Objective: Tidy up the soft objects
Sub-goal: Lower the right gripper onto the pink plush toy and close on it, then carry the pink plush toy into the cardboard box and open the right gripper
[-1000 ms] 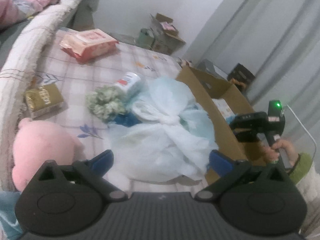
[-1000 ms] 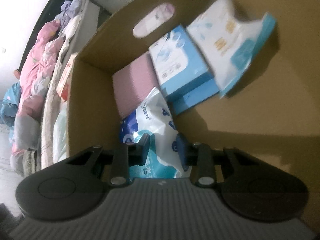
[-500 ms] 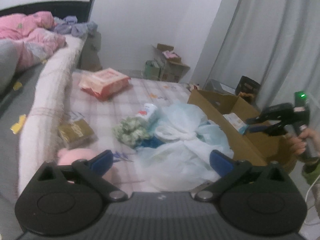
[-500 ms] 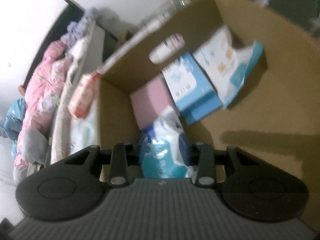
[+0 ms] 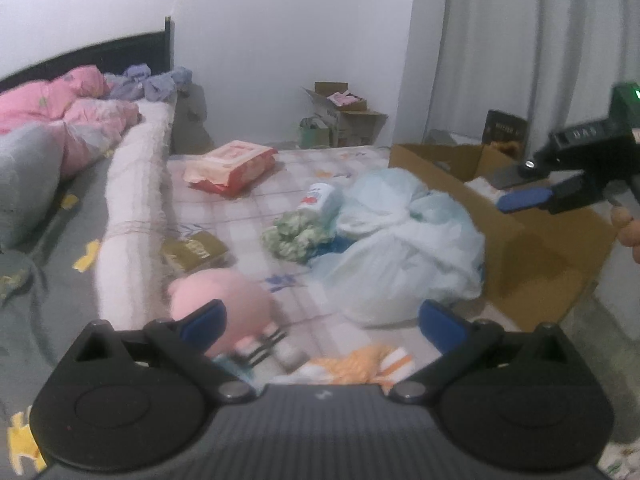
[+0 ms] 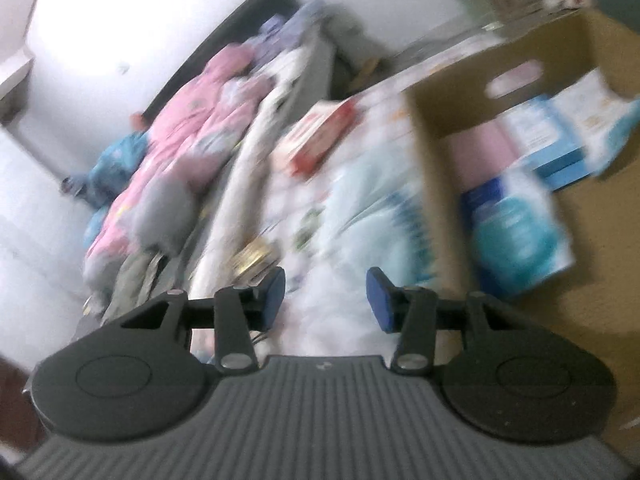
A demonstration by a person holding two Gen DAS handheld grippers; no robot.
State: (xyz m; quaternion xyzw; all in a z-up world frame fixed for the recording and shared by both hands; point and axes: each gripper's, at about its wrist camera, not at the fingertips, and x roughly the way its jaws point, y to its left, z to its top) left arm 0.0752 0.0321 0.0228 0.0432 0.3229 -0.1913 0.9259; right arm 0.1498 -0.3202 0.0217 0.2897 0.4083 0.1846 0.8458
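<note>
In the left view, our left hand-held gripper (image 5: pixel 320 322) was spread and empty; the pink plush (image 5: pixel 224 300) lay just beyond it, slightly left. In the right view, our right hand-held gripper (image 6: pixel 326 296) was spread, empty, farther away beside the cardboard box (image 6: pixel 436 168).

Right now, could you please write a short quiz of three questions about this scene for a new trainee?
1. True or false: the right gripper is shut on the blue and white soft pack.
2. Which lies nearest the left gripper? A. the red and pink flat wipes pack B. the round pink plush toy C. the green ruffled cloth bundle
3. Fill in: the pale blue crumpled plastic bag lies against the outside wall of the open brown ______.

Key
1. False: its jaws are apart and empty, and the pack lies in the box.
2. B
3. cardboard box
</note>
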